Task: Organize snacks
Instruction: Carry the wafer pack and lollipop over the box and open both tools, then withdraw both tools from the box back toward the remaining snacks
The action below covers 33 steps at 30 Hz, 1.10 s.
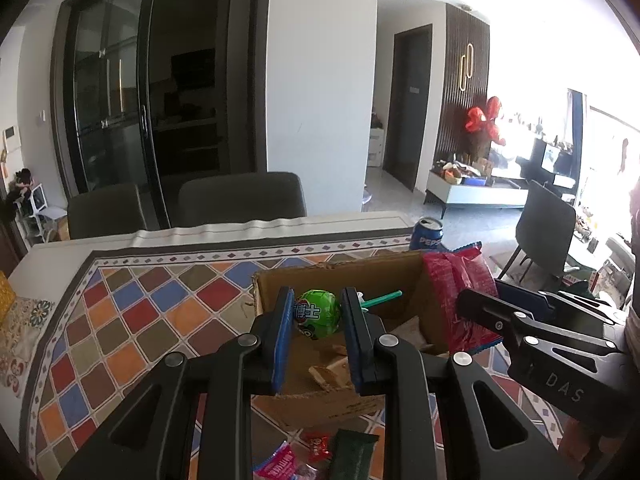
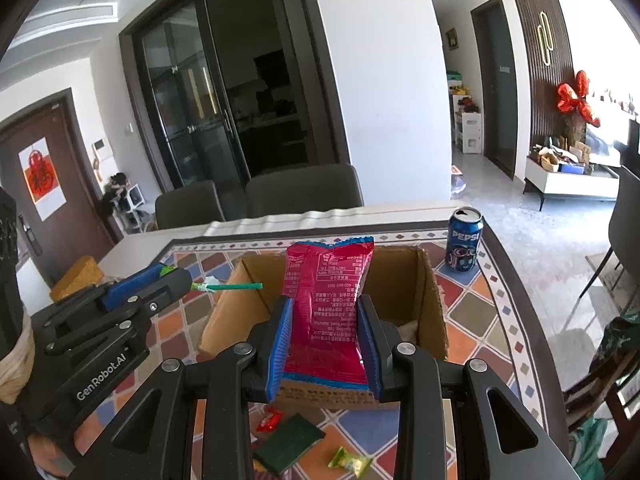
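Observation:
My left gripper (image 1: 317,316) is shut on a green-wrapped lollipop (image 1: 318,314); its teal stick (image 1: 380,300) juts right, above the open cardboard box (image 1: 280,276). My right gripper (image 2: 325,334) is shut on a red snack packet (image 2: 326,308), held upright over the same box (image 2: 434,292). In the left wrist view that packet (image 1: 460,292) and the right gripper (image 1: 476,308) hang at the box's right wall. In the right wrist view the left gripper (image 2: 172,274) comes in from the left with the stick (image 2: 234,287) showing.
A Pepsi can (image 2: 464,240) stands behind the box's right corner on the tiled tablecloth (image 1: 132,312). Loose sweets lie in front of the box: a dark green packet (image 2: 290,442), a small red one (image 2: 270,420), a yellow-green one (image 2: 350,464), a pink one (image 1: 276,464). Chairs (image 1: 240,200) stand beyond the table.

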{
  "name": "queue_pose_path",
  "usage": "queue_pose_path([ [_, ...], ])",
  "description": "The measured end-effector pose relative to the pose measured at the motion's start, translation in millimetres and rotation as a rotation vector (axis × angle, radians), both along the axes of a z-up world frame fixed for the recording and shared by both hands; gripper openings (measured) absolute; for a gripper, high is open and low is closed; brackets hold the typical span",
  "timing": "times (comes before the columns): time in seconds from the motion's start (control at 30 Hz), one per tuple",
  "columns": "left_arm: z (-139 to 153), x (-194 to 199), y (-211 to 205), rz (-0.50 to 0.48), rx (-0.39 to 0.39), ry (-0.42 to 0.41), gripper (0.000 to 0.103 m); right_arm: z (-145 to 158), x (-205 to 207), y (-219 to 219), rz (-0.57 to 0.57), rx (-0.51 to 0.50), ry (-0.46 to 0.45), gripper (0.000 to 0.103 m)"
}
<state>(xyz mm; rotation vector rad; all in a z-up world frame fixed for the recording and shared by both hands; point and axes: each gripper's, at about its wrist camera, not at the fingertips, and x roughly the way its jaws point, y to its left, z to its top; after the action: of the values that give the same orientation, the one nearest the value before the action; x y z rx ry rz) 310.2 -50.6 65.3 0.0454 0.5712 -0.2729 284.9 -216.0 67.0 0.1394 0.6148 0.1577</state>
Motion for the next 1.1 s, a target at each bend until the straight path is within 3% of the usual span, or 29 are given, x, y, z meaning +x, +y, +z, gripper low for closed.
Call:
queue_pose_path([
  [0.57, -42.3, 52.6, -1.3, 0.027, 0.039, 0.091, 0.025, -39.8, 55.3, 6.2, 0.003, -0.037, 0.097, 0.033],
  [0.63, -44.3, 53.4, -2.1, 0.028, 0.044, 0.096, 0.032, -41.5, 57.6, 6.7, 0.0, -0.04, 0.102, 0.034],
  [0.7, -43.6, 51.9, -3.7, 0.03, 0.046, 0.094, 0.048, -42.9, 57.9, 6.9, -0.016, -0.046, 0.101, 0.037],
  [0.77, -43.3, 49.7, -3.4, 0.034, 0.058, 0.086, 0.05, -42.1, 58.3, 7.9, -0.021, -0.049, 0.1, 0.049],
  [0.87, -40.9, 44.0, -3.0, 0.042, 0.071, 0.078, 0.056, -39.3, 54.2, 8.4, -0.027, -0.056, 0.087, 0.05],
  [1.1, -32.3, 23.1, -1.9, 0.025, 0.071, 0.065, 0.058, -31.7, 37.1, 6.3, -0.023, -0.049, 0.074, 0.05],
])
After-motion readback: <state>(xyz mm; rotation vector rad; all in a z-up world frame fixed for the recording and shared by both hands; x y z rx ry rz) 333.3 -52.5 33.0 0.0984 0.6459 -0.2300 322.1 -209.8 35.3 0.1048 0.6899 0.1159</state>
